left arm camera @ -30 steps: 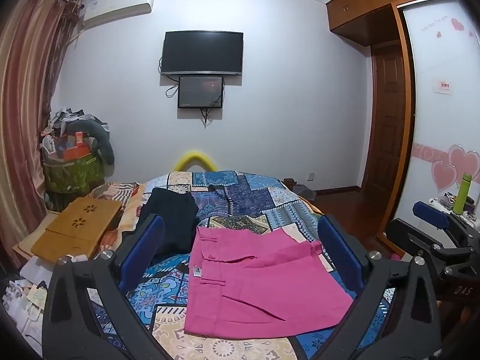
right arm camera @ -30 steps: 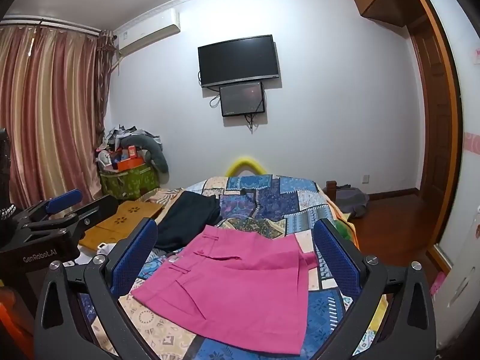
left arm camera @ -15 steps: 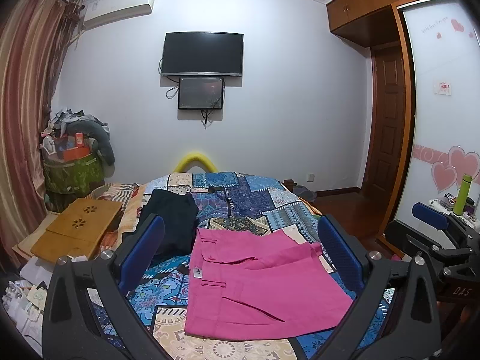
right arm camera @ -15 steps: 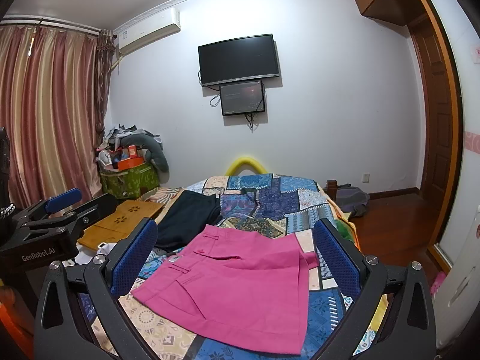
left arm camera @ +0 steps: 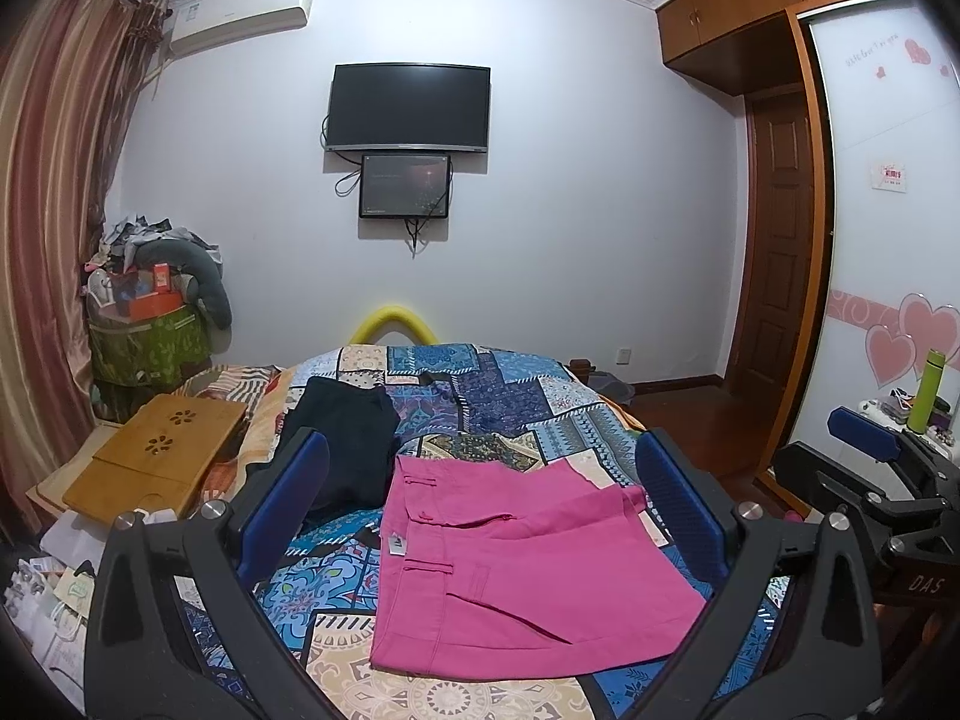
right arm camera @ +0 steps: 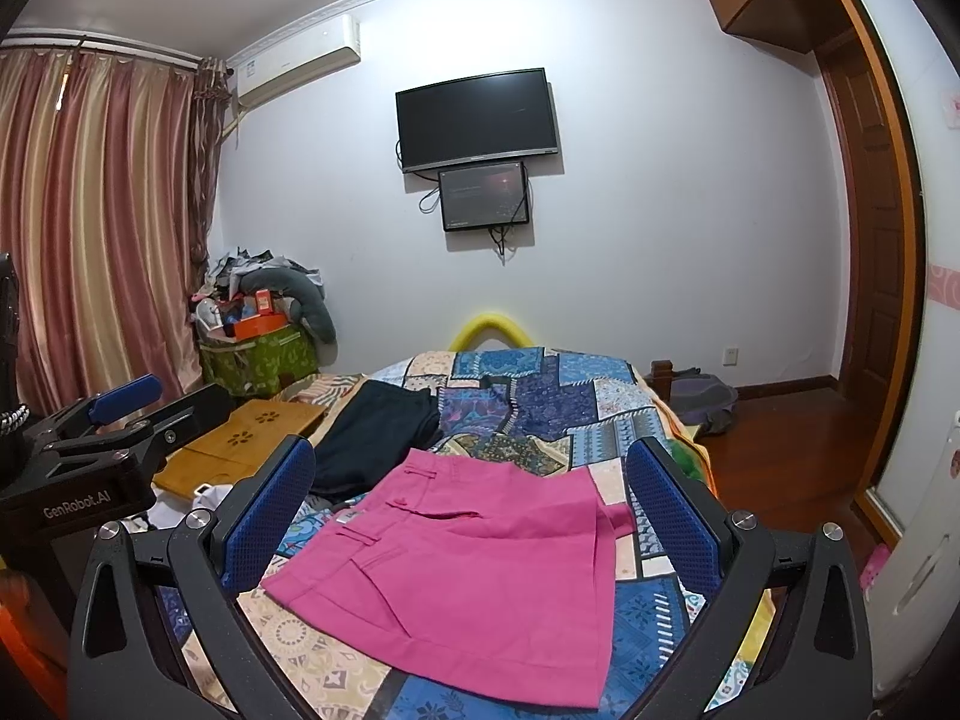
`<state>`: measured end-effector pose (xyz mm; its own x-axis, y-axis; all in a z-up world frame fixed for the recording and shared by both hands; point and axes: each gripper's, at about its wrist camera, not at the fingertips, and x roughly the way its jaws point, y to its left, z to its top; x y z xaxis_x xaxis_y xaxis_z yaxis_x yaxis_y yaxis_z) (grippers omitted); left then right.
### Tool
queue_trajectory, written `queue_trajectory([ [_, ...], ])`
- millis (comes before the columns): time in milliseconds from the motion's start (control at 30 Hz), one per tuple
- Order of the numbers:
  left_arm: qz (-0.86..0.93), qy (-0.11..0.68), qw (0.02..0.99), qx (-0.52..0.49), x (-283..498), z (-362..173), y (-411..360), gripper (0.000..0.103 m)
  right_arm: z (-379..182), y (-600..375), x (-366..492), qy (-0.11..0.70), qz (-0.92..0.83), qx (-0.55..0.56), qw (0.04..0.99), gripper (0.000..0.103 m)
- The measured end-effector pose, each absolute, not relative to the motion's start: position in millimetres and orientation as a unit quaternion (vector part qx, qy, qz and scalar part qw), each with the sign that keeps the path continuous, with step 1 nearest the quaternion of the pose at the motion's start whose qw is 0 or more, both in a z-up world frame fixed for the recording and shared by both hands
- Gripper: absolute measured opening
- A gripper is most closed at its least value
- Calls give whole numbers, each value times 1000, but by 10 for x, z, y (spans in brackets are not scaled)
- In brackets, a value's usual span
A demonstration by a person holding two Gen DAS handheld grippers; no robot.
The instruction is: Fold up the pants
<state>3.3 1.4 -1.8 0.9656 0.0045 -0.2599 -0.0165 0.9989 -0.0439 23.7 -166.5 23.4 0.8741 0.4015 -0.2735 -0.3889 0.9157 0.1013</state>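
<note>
Pink pants (left arm camera: 516, 564) lie folded flat on the patchwork bedspread (left arm camera: 516, 396), waistband to the left; they also show in the right wrist view (right arm camera: 474, 564). My left gripper (left arm camera: 480, 510) is open and empty, held above the near edge of the bed in front of the pants. My right gripper (right arm camera: 474, 504) is open and empty, also above the near edge. Each gripper shows at the side of the other's view: the right one (left arm camera: 882, 480) and the left one (right arm camera: 102, 450).
A folded dark garment (left arm camera: 348, 438) lies on the bed behind and left of the pink pants. A wooden lap tray (left arm camera: 156, 462) sits at the bed's left. A cluttered green bin (left arm camera: 144, 342) stands by the curtain. Wardrobe and door are at the right.
Nothing has visibly changed beyond a very slight drift of both views; the pants lie as before and both grippers stay open.
</note>
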Motion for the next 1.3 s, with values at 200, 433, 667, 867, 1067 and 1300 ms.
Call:
queue_trajectory([
  [200,6,131,991,-24,40,-24,6,103,231,-1668,236,146,204,22,968,103],
  [433,5,131,991,-24,37,-23,5,103,225,-1670,238,146,204,22,968,103],
  [667,7,130,991,-23,45,-15,3,103,224,-1682,238,147,203,23,968,103],
  [867,8,130,991,-25,46,-11,11,103,227,-1686,240,147,203,23,968,103],
  [1067,8,130,991,-25,49,3,10,103,230,-1689,240,146,202,23,968,103],
  [1300,8,129,991,-25,45,6,12,103,246,-1695,240,146,202,21,968,103],
])
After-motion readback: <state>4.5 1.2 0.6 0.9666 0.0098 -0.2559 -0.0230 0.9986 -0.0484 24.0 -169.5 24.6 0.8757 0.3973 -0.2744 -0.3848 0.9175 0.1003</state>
